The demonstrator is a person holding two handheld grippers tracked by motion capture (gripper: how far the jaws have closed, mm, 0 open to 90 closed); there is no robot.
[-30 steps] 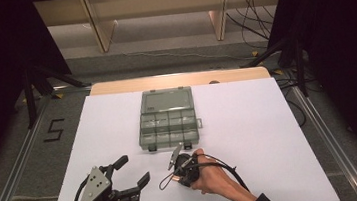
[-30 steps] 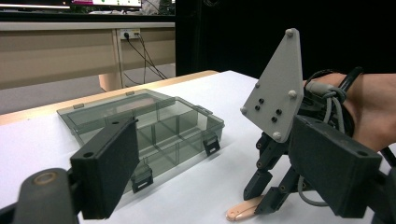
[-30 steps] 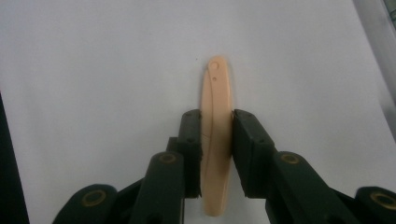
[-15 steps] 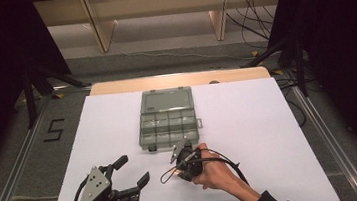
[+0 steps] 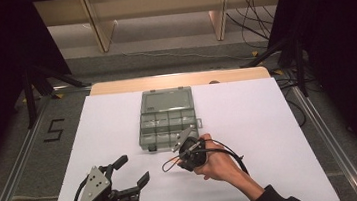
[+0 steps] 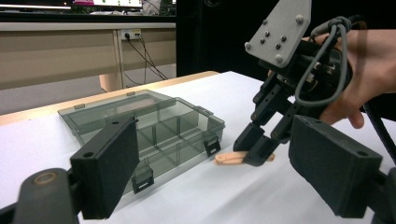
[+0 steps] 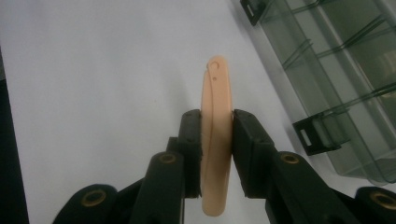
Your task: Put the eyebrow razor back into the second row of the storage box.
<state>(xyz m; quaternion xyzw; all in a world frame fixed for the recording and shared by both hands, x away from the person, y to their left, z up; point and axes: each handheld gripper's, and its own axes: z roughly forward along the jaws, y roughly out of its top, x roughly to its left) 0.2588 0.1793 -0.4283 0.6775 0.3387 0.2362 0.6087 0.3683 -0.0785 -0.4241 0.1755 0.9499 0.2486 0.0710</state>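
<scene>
Right gripper view is showing the right gripper [image 7: 216, 154] clamping a flat peach-coloured plastic piece [image 7: 216, 140] between its two black jaws, which are pressing on both of its long sides. The piece is standing on edge, its rounded tip with a small hole pointing away from the camera, above the white bench [image 7: 102, 84]. A smoky clear plastic organizer box [image 7: 345, 79] with dividers and a black latch is lying just beside it.

In the left gripper view, the right gripper [image 6: 257, 151] is pointing down at the bench [image 6: 224, 196], holding the peach piece [image 6: 229, 158] level and close to the surface, near the front corner of the box [image 6: 154, 126]. Whether the piece is touching the bench is hard to tell.

In the high view, the left gripper [image 5: 134, 173] is sitting near the front edge of the bench [image 5: 279, 120], its jaws standing wide apart with nothing between them, well apart from the box [image 5: 168, 119]. The right gripper [image 5: 186, 139] is sitting at the box's near right corner.
</scene>
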